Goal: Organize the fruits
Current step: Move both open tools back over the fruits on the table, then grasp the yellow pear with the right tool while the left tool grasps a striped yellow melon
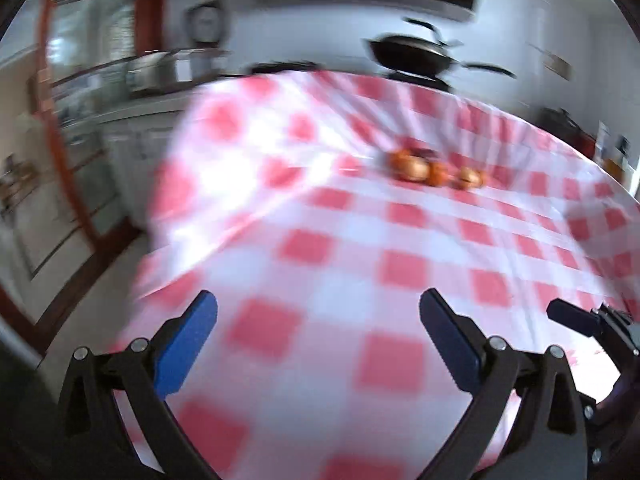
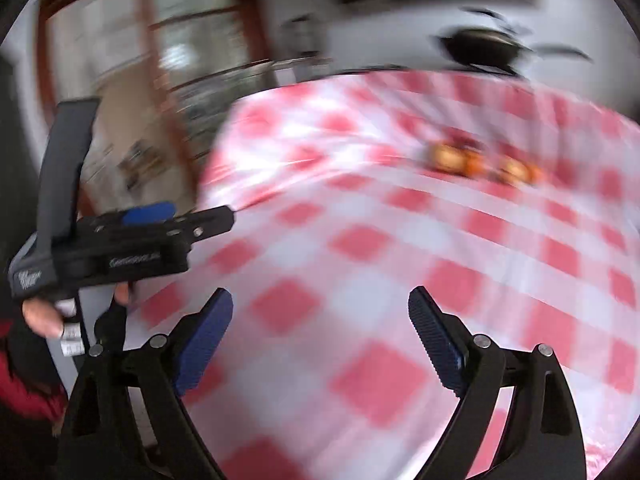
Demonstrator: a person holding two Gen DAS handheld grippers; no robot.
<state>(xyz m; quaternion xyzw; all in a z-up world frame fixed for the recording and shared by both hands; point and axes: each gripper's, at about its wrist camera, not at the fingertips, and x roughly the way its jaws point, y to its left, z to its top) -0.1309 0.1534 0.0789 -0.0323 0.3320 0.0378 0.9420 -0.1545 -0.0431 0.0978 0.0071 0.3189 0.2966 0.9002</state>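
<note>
I had my left gripper [image 1: 318, 334] and right gripper [image 2: 320, 330] both spread wide, nothing between their jaws. The blurred orange fruits [image 1: 434, 170] sat bunched at one o'clock on the checked-cloth desk [image 1: 320, 240], well apart from both.

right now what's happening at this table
A person holds a two-finger gripper in each hand over a table with a red-and-white checked cloth. Both the left gripper and the right gripper stand wide open with nothing between their fingers. A small cluster of orange fruits sits far across the cloth, untouched. The pictures are blurred, so the kind of fruit is unclear.
</note>
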